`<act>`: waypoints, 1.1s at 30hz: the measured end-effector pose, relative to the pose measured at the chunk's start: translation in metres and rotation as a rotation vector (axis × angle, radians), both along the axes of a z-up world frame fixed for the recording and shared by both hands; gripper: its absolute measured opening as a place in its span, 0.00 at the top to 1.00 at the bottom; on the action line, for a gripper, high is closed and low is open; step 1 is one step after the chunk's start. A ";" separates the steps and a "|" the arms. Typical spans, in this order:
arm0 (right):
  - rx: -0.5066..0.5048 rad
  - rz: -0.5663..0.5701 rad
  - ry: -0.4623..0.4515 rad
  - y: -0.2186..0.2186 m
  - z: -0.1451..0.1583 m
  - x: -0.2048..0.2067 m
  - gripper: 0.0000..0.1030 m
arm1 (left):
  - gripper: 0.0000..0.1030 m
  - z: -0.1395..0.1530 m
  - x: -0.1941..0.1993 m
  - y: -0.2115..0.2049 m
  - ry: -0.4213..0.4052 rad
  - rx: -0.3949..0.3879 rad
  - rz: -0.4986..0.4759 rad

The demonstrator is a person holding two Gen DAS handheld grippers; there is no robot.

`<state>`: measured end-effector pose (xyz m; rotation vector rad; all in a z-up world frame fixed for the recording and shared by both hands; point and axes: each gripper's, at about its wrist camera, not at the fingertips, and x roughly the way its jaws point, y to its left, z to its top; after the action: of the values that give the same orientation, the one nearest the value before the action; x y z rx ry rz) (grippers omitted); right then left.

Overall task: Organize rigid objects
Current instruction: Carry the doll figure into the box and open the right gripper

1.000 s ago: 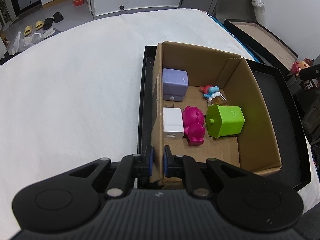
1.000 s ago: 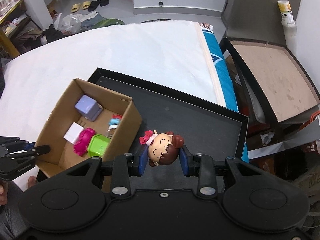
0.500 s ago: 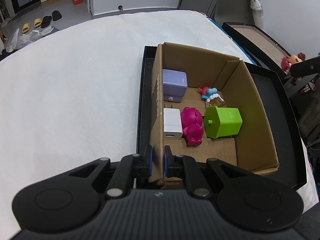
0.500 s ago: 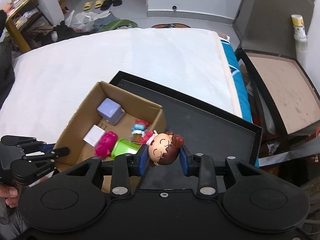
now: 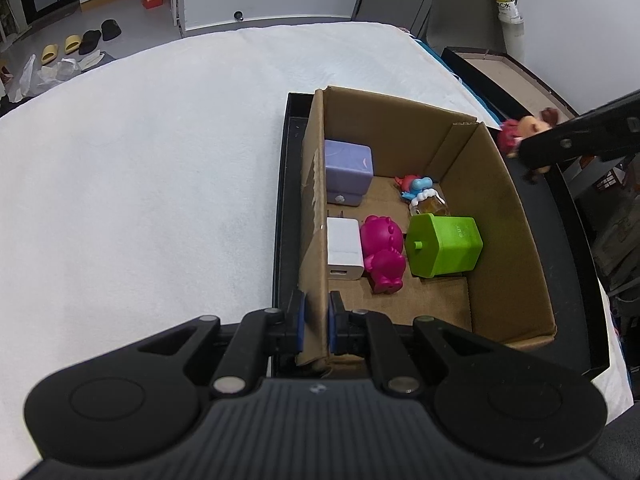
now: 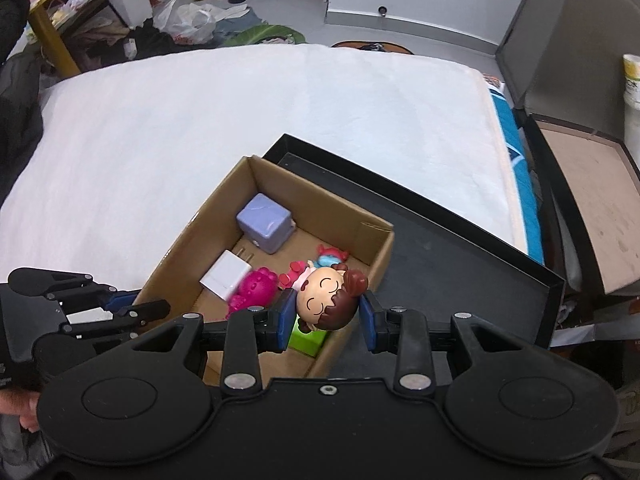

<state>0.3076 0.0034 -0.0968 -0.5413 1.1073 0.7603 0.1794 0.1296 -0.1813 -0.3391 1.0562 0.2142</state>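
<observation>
An open cardboard box (image 5: 504, 216) (image 6: 180, 240) stands in a black tray (image 6: 460, 248) on the white bed. In it lie a lilac cube (image 5: 347, 170), a white charger (image 5: 343, 246), a magenta figure (image 5: 382, 252), a green block (image 5: 444, 244) and a small red-and-blue toy (image 5: 416, 188). My left gripper (image 5: 316, 320) is shut on the box's near left wall. My right gripper (image 6: 326, 316) is shut on a brown-haired doll head figure (image 6: 326, 300), held above the box's right side; it shows in the left wrist view (image 5: 524, 132) by the far right rim.
The white bed (image 5: 140, 180) spreads left and beyond the tray. A second open box with a brown floor (image 6: 592, 208) stands right of the bed. A white bottle (image 5: 508, 12) stands at the far right. Shoes and bags lie on the floor beyond.
My right gripper has carried the doll leftward from over the tray to over the box's right side. My left gripper keeps its hold on the box wall.
</observation>
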 end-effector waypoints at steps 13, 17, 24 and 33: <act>-0.013 -0.016 -0.011 0.035 -0.023 0.001 0.68 | 0.90 0.000 -0.001 0.002 -0.006 -0.010 -0.003; -0.017 -0.027 -0.013 0.043 -0.031 0.004 0.68 | 0.90 -0.001 -0.001 0.003 -0.007 -0.014 -0.003; 0.008 -0.053 0.013 0.043 -0.031 0.007 0.58 | 0.90 -0.001 -0.001 0.003 -0.011 -0.014 -0.002; 0.067 -0.089 0.022 0.017 -0.009 0.003 0.48 | 0.90 -0.001 -0.002 0.005 -0.011 -0.017 0.000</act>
<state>0.3110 0.0201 -0.1057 -0.4253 1.1145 0.7248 0.1774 0.1341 -0.1821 -0.3550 1.0474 0.2032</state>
